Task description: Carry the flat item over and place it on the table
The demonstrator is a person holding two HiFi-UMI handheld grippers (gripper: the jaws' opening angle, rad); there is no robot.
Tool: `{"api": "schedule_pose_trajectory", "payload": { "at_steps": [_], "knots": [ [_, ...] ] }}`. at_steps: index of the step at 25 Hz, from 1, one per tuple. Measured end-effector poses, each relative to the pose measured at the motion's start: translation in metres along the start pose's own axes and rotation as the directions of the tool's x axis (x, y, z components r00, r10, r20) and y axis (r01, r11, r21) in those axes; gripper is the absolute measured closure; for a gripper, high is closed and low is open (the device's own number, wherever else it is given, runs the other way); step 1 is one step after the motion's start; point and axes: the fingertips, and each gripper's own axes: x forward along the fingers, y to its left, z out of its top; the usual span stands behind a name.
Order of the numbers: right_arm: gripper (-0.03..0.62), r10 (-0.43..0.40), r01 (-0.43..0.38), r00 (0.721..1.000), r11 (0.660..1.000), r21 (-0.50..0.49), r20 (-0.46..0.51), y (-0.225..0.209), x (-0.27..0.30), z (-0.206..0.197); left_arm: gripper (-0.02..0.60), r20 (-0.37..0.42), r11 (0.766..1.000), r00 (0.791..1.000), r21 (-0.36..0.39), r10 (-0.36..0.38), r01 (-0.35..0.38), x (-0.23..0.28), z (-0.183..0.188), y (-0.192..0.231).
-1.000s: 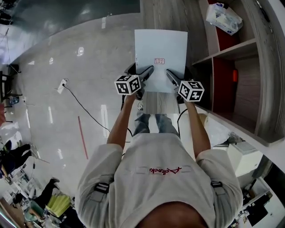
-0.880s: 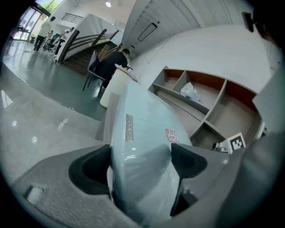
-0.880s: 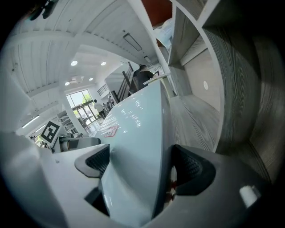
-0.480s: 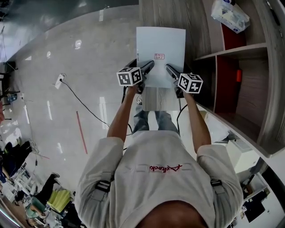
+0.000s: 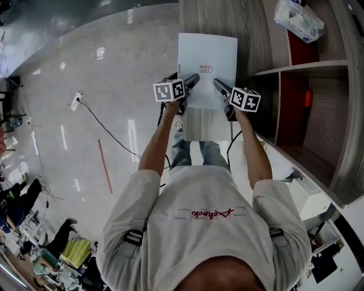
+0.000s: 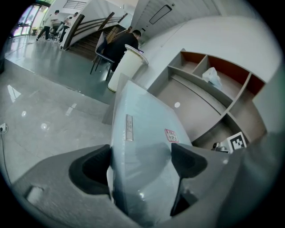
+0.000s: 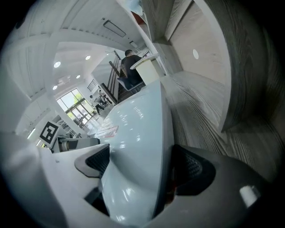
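A flat pale blue-white package (image 5: 207, 65) with a small red-printed label is held out in front of the person, over a grey wood-grain table surface (image 5: 213, 14). My left gripper (image 5: 189, 85) is shut on its near left edge and my right gripper (image 5: 220, 87) is shut on its near right edge. In the left gripper view the flat package (image 6: 138, 151) fills the gap between the dark pads, slanting away. In the right gripper view the same glossy package (image 7: 138, 147) is pinched between both pads, with wood grain beyond it.
A wooden shelf unit (image 5: 307, 79) with red back panels stands at the right, with a plastic-wrapped pack (image 5: 298, 20) on top. A cable (image 5: 108, 136) and socket lie on the glossy floor at left. Seated people (image 6: 118, 42) and a round white table are far off.
The package and both grippers have shifted slightly forward and right, farther over the wood-grain surface. Both grips stayed the same.
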Motion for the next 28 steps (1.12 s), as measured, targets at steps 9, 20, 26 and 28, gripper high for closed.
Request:
{"api": "schedule_pose_trajectory", "payload": {
  "at_steps": [9,20,26,28],
  "knots": [
    [0.132,-0.009,0.012,0.999,0.997,0.074,-0.047,-0.013,0.007,-0.012,0.146,-0.052,1.0,0.999,-0.006,0.008,-0.008,0.01,-0.003,0.002],
    [0.14,-0.038,0.039,0.999,0.999,0.019,-0.02,-0.011,0.004,-0.006,0.147,-0.053,1.0,0.998,0.016,0.016,-0.015,0.006,-0.001,0.004],
    [0.197,-0.114,0.128,0.987,0.982,-0.136,0.109,-0.005,-0.018,0.028,0.155,0.026,0.995,0.999,0.093,0.041,-0.044,-0.017,0.024,0.001],
    [0.214,-0.118,0.139,0.985,0.977,-0.162,0.129,0.0,-0.025,0.034,0.168,0.048,0.99,0.998,0.13,0.05,-0.056,-0.026,0.032,-0.003]
  ]
}}
